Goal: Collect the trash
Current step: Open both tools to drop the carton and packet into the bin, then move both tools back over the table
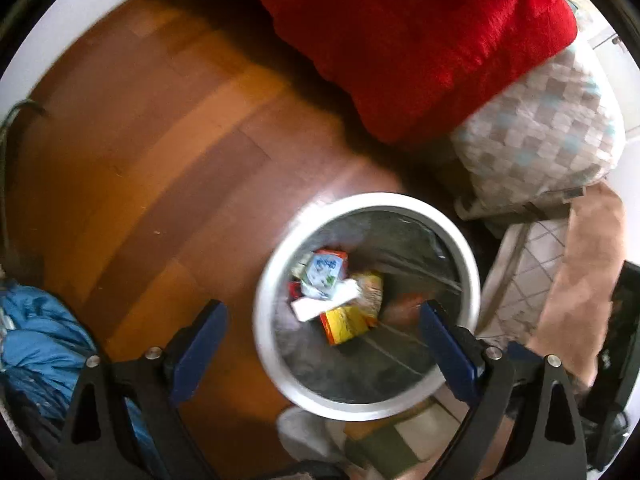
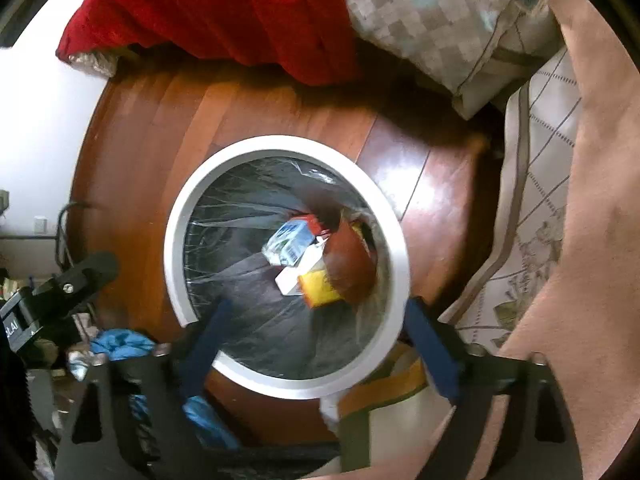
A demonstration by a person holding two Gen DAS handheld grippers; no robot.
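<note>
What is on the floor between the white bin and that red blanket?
Nothing: in the right wrist view, only bare wooden floor separates the white bin from the red blanket. The left wrist view shows the same.

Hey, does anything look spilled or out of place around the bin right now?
Nothing looks spilled. The cartons and wrappers lie inside the lined bin, which stands upright on the wood floor. The one oddity is a red blanket hanging down to the floor behind it. Both grippers are open and empty.

A home bedroom: red blanket (image 1: 420, 40), checked pillow (image 1: 548, 136), wooden floor (image 1: 160, 168).
</note>
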